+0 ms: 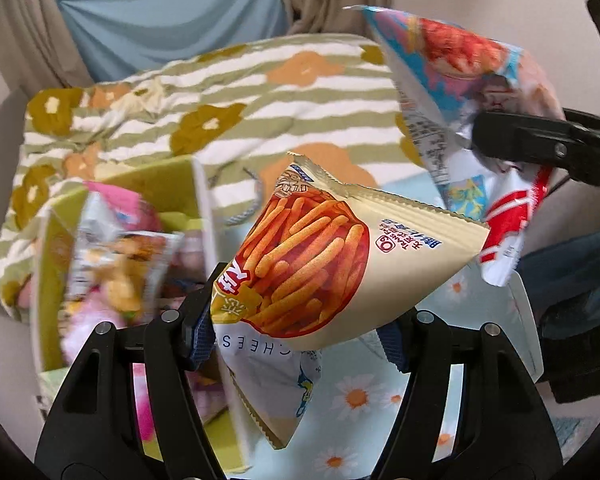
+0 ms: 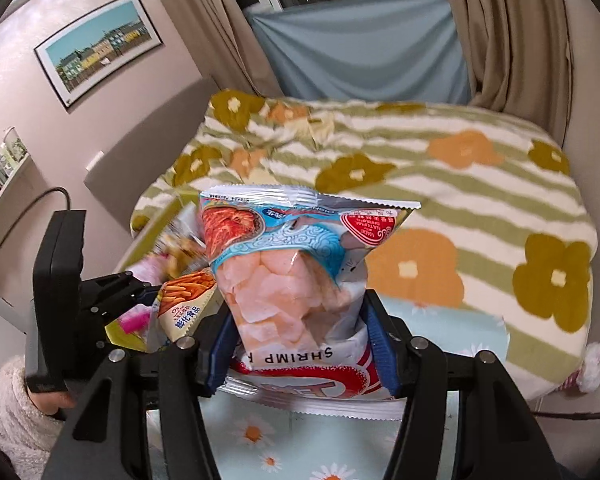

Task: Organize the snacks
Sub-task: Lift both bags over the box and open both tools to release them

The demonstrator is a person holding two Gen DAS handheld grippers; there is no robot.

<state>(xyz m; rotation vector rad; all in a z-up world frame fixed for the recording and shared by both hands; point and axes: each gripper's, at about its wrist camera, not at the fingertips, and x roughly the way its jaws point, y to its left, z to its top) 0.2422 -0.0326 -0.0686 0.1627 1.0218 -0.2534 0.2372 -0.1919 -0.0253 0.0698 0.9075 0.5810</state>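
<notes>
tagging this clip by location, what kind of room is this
Most likely a bedroom in a home: a bed under a flower-patterned blanket, beige curtains at a window, and a framed picture on the wall.

Both wrist views look steeply down, close, sharing the flowered blanket [image 1: 236, 92].

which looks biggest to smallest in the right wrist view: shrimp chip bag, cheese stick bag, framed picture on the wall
1. shrimp chip bag, nearest the camera, so its lead is partly nearness
2. framed picture
3. cheese stick bag, only partly visible, so its rank is unsure
</notes>
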